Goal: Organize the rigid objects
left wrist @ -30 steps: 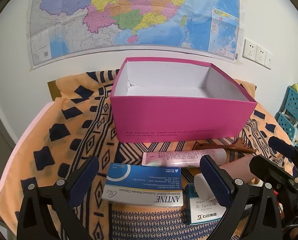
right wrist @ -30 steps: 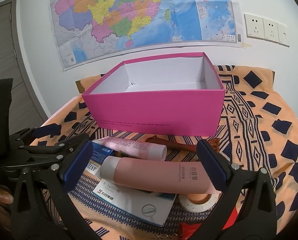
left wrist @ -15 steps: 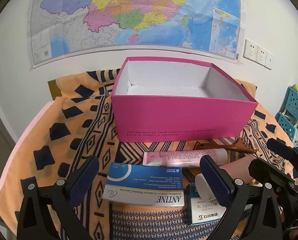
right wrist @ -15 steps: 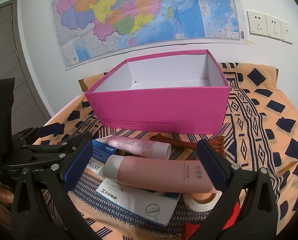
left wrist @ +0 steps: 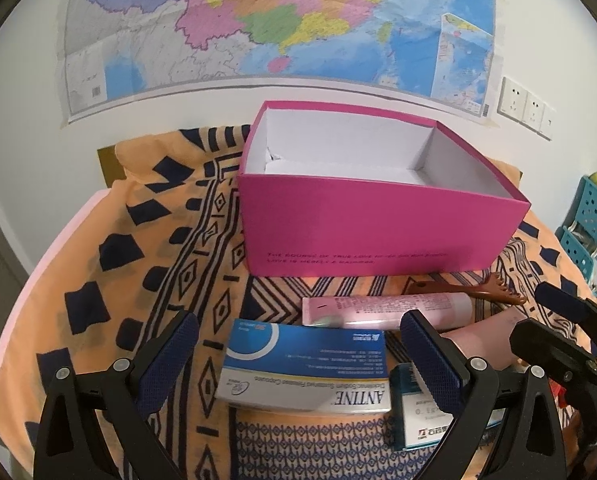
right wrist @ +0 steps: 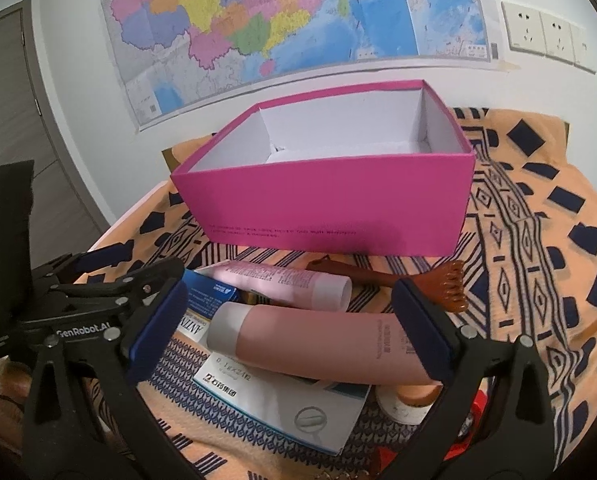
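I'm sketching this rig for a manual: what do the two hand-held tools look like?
Both match: the left tool and right tool are matte black plastic clamp frames with silver screws and two fingers tipped in textured dark-blue pads. White "GenRobot.AI" lettering marks the left tool's body.

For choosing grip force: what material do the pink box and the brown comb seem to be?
Pink box: likely cardboard, matte magenta outside, white inside, with thin folded walls. Brown comb: glossy reddish-brown, perhaps polished wood or plastic; the look leaves it open.
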### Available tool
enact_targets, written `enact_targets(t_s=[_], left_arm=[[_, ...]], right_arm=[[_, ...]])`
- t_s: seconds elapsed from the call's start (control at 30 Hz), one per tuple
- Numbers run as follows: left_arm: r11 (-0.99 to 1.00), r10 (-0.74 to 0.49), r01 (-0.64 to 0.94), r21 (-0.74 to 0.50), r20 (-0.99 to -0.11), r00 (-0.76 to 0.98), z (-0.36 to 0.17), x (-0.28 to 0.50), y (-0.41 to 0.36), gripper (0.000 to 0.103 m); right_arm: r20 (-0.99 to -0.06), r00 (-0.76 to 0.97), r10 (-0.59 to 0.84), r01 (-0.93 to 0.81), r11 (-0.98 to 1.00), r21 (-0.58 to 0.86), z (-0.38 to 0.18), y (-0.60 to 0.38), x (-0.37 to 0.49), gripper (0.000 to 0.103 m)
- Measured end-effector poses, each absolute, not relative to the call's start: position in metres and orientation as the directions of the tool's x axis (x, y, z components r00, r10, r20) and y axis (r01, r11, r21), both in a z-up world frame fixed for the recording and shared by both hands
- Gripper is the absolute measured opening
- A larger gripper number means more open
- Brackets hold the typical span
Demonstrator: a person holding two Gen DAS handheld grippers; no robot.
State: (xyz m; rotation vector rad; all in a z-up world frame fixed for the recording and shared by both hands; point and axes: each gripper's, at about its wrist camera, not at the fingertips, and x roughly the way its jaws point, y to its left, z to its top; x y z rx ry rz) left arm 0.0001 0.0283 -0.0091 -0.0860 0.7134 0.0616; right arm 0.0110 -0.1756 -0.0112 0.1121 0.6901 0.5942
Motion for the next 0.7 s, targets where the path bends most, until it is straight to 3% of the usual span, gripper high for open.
enact_targets(t_s=[0.37, 0.53, 0.63, 0.7], left_arm=[[0.996, -0.008, -0.057, -0.074, -0.671, 0.741, -0.016, 0.002, 0.034, 0.102], [0.994, -0.103, 0.052, -0.095, -0.677, 0.729, -0.018, -0.001, 0.02, 0.102], [0.987, -0.157, 0.123, -0.099, -0.673, 0.723, -0.017, -0.003, 0.006, 0.098], [0.982, -0.184, 0.165, -0.092, -0.674, 0.715, -0.017, -0.004, -0.003, 0.09]], right_arm=[[-0.605, 0.593, 0.532, -0.463, 0.84, 0.284, -0.021, -0.177, 0.017, 0.099], [-0.636, 0.613, 0.469, -0.388, 0.88, 0.275, -0.024, -0.202, 0.024, 0.099], [-0.664, 0.608, 0.435, -0.34, 0.899, 0.277, -0.029, -0.219, 0.029, 0.088], [-0.685, 0.594, 0.423, -0.314, 0.905, 0.287, -0.034, -0.228, 0.033, 0.08]])
